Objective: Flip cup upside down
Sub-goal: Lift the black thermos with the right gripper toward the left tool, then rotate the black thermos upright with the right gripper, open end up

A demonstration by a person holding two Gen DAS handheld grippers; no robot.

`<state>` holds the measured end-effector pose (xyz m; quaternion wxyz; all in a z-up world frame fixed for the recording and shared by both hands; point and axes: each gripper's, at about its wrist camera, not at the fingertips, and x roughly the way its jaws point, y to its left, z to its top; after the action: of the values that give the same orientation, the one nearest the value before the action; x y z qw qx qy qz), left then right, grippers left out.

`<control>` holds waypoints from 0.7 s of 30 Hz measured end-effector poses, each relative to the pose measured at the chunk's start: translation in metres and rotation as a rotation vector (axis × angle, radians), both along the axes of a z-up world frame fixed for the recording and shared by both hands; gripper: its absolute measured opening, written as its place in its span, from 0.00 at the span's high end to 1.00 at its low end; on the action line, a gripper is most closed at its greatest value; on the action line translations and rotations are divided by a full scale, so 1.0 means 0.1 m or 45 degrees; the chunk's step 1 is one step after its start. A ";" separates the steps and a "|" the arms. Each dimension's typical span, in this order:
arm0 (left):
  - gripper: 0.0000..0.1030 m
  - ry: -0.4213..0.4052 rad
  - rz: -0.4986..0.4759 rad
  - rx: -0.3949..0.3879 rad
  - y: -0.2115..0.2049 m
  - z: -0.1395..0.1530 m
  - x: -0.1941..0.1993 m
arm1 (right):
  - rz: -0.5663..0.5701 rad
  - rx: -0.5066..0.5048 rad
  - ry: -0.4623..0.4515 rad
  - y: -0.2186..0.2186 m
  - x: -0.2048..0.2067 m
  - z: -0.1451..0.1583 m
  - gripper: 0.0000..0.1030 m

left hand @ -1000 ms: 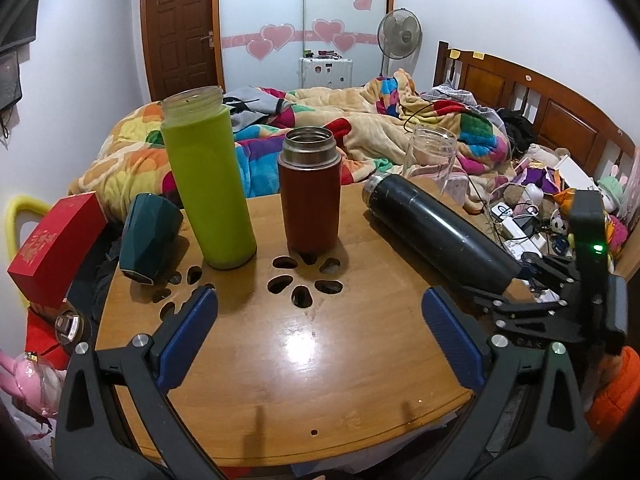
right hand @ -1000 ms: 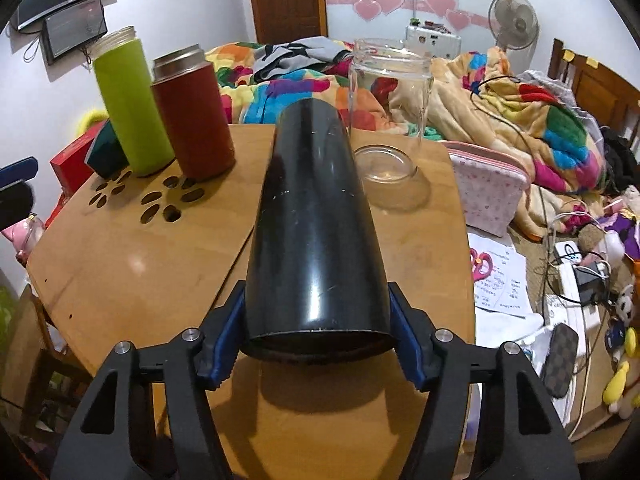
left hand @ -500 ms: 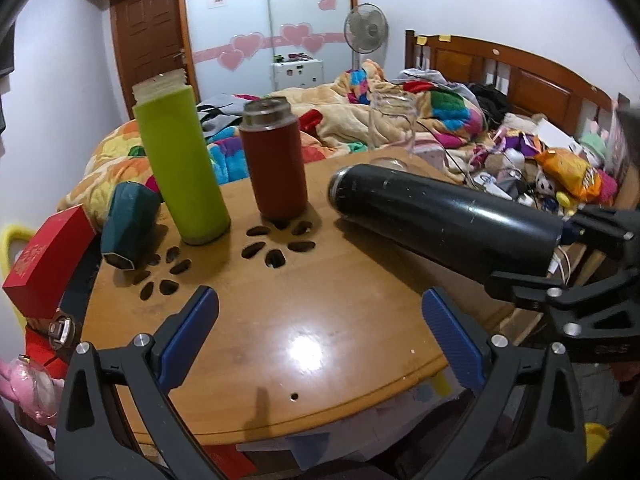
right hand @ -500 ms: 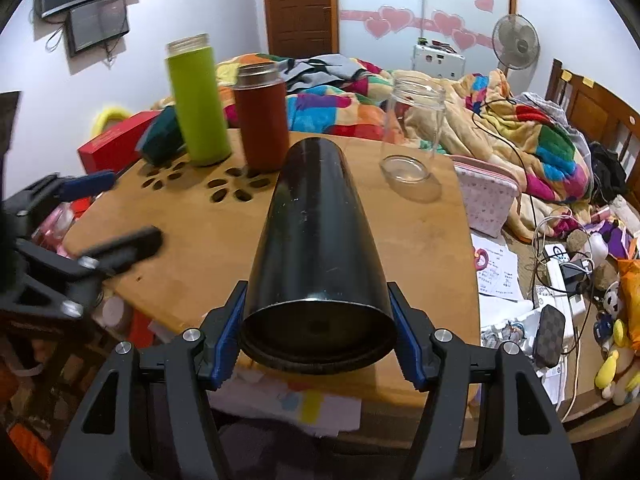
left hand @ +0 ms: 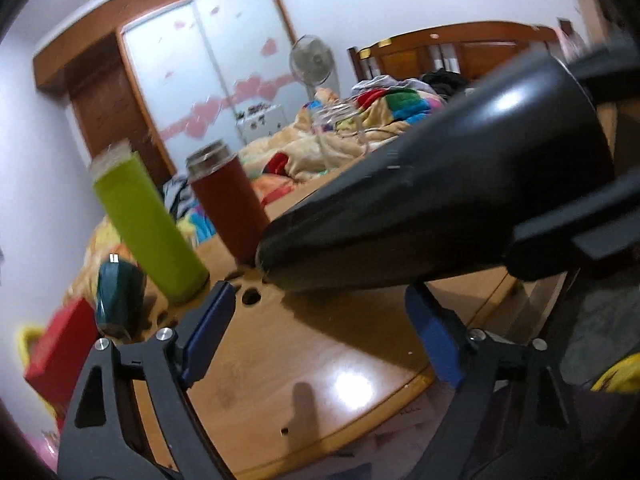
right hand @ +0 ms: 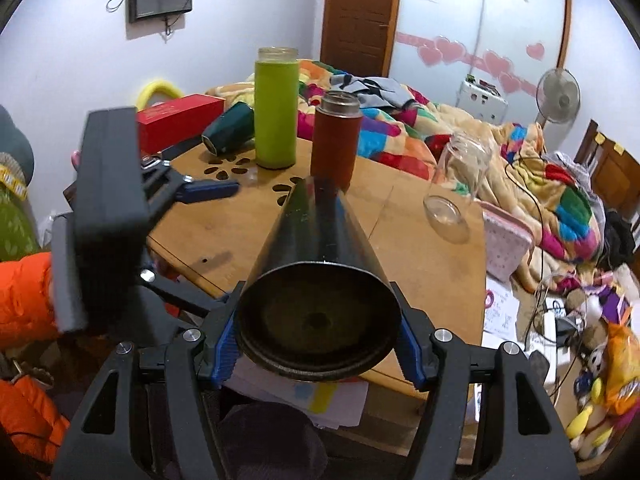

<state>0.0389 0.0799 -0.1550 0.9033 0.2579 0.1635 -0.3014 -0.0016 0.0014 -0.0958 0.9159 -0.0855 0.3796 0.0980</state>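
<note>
My right gripper is shut on a long black cup, gripped near its base end, held in the air above the near edge of the round wooden table. The cup lies roughly level, pointing away from the camera. In the left wrist view the black cup crosses from the right, just above my left gripper. The left gripper is open and empty, tilted, low over the table. It also shows at the left of the right wrist view.
On the table stand a green bottle, a red-brown flask and a clear glass jar. A dark teal cup lies on its side by a red box. A bed with a colourful blanket is behind.
The right gripper has lifted the black cup higher and pulled it back off the table. The left gripper has tilted and moved in under the cup.
</note>
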 end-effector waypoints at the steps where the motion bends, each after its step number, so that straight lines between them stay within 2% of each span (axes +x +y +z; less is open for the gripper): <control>1: 0.15 -0.036 -0.016 0.015 -0.03 -0.01 -0.03 | 0.009 0.002 -0.001 0.00 0.00 0.01 0.41; 3: 0.15 -0.097 -0.051 0.028 -0.07 -0.01 -0.08 | 0.031 0.003 0.000 0.01 -0.01 0.02 0.41; 9: 0.15 -0.151 -0.115 -0.005 -0.10 0.01 -0.15 | 0.118 -0.051 0.001 0.08 -0.08 0.05 0.41; 16: 0.17 -0.144 -0.145 -0.079 -0.07 0.12 -0.16 | 0.295 -0.159 -0.029 0.24 -0.20 0.19 0.40; 21: 0.20 -0.105 -0.117 -0.099 -0.03 0.20 -0.13 | 0.306 -0.152 -0.024 0.22 -0.17 0.26 0.40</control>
<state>0.0263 0.0767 -0.1354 0.9038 0.2420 0.1024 -0.3378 -0.0184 0.0235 -0.0697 0.8943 -0.1857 0.3633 0.1835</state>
